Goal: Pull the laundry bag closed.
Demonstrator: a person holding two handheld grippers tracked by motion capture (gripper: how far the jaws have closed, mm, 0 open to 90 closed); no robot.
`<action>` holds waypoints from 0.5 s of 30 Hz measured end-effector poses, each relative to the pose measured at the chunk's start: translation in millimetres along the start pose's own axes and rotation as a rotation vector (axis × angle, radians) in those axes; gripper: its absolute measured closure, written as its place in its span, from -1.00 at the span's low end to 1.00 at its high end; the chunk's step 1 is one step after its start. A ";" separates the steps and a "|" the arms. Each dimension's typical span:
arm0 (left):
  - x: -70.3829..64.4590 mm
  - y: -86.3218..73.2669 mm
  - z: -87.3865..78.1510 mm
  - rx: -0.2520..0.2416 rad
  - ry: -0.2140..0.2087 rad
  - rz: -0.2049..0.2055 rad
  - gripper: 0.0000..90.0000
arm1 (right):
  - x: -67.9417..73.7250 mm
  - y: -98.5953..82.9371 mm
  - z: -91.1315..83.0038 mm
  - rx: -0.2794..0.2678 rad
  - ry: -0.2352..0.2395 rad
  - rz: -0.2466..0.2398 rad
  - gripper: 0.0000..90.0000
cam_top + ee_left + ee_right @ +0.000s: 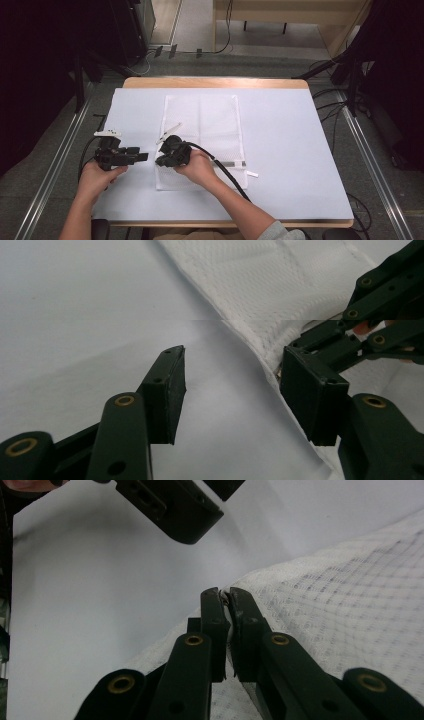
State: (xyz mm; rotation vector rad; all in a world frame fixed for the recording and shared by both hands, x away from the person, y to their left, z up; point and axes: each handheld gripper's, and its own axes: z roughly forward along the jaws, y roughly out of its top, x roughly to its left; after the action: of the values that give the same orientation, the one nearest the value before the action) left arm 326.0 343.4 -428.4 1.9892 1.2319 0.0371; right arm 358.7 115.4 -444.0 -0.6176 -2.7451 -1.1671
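1. On the white-covered tabletop (300,150) a white mesh bag (200,125) lies flat near the middle, its left edge toward both hands, probably so it can be lifted or opened.
2. The right tongs (226,594) are clenched on that edge's hem, pinning it.
3. The left tongs (232,385) stand wide apart, released, holding nothing, just beside the same hem.

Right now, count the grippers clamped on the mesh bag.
1. The right gripper is shut on the left edge of the mesh bag. The left gripper is open beside that edge, holding nothing.
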 end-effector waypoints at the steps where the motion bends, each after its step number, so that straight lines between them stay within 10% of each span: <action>1: -1.2 0.2 0.9 -0.001 -0.003 0.003 0.00 | -1.0 0.5 -1.2 -0.001 0.000 0.001 0.95; 15: -9.5 0.3 7.0 0.058 -0.090 0.067 0.08 | -0.8 10.0 -18.0 -0.031 -0.019 0.003 0.96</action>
State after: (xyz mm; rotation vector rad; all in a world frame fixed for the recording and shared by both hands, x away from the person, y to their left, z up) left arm 323.9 331.8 -429.7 2.0588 1.1204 -0.0549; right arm 362.2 108.6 -424.8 -0.6388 -2.7459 -1.2112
